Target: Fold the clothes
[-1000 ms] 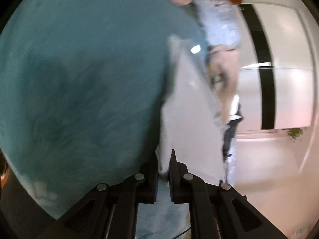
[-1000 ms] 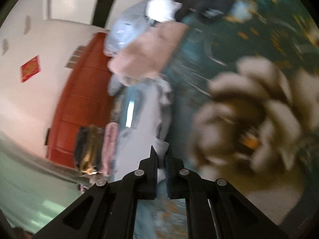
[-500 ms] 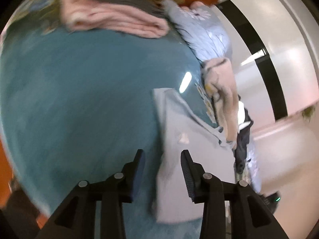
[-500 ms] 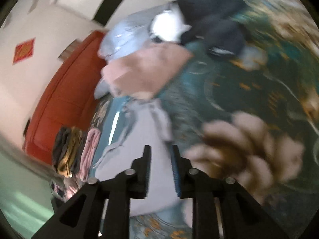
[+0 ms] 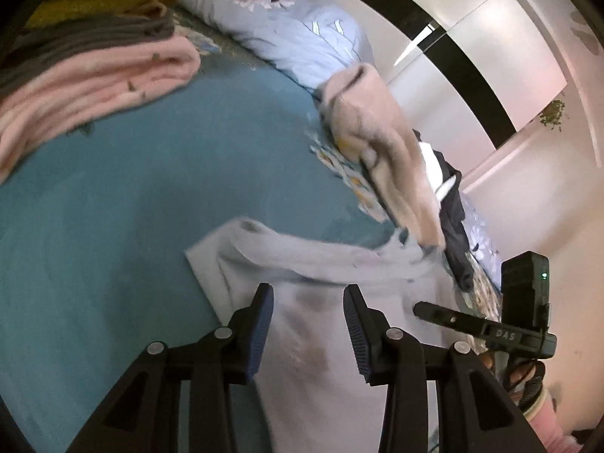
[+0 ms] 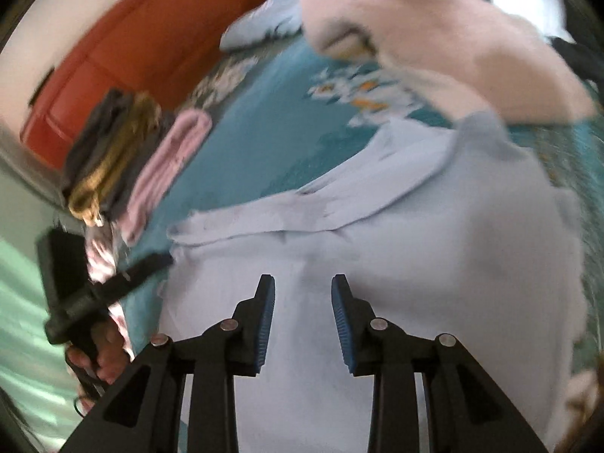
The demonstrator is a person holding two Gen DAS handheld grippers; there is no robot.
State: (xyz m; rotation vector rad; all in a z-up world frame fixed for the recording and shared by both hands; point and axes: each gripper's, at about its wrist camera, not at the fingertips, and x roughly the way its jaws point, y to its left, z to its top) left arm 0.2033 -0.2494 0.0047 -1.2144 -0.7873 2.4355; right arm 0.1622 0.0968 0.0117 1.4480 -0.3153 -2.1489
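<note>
The right gripper (image 6: pixel 303 290), jaws just opened and empty, hangs above a pale lilac garment (image 6: pixel 434 256) spread on the teal bedspread (image 6: pixel 264 143). Far left lies a folded stack: grey, mustard, pink (image 6: pixel 170 162).

both fisheye views are bright with soft daylight and bend hard toward black circular edges. a glare streak crosses the glossy white wall panel (image 5: pixel 415 39). motion blur smears the beige fleece garment (image 5: pixel 385 143) and, more heavily in the right wrist view, the orange-red wooden headboard (image 6: pixel 124 53). soft grey shadows blotch the pale lilac-grey cotton top (image 5: pixel 313 324).
</note>
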